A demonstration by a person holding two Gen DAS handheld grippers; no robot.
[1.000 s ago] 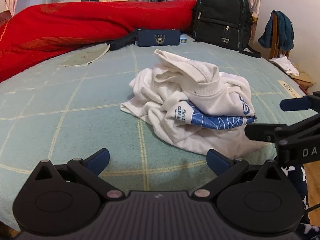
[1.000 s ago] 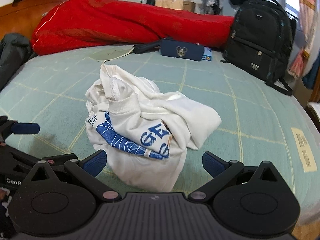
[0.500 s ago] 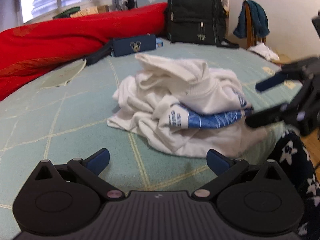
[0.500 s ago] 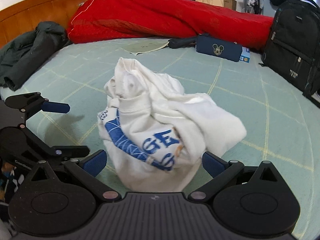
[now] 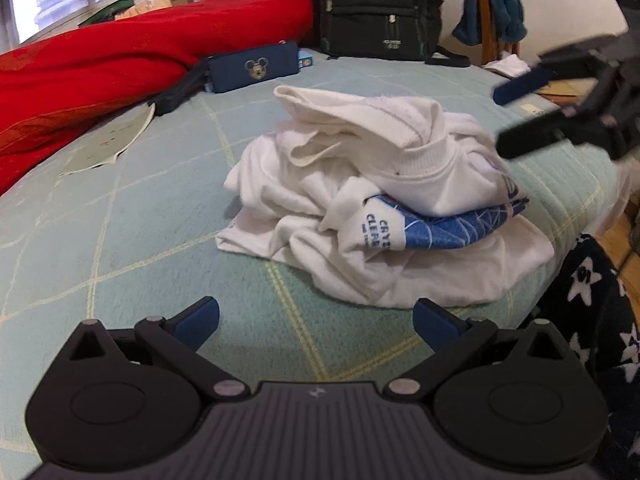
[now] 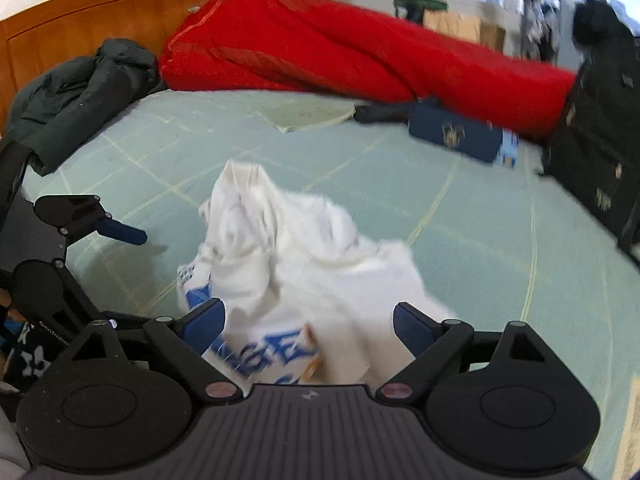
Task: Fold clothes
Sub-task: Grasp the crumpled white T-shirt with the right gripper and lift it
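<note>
While the crumpled white shirt (image 5: pixel 376 200) lies on the green bed (image 5: pixel 132 240), the left gripper (image 5: pixel 316 318) waits released at its 6 o'clock; the right gripper (image 6: pixel 308 324), jaws also released, hangs directly over the cloth.

Our right gripper (image 6: pixel 308 322) now sits over the near edge of the crumpled white shirt (image 6: pixel 304 264), which fills the lower centre of its frame. Our left gripper (image 5: pixel 316 320) is nearer too; the shirt looms larger in its view.
</note>
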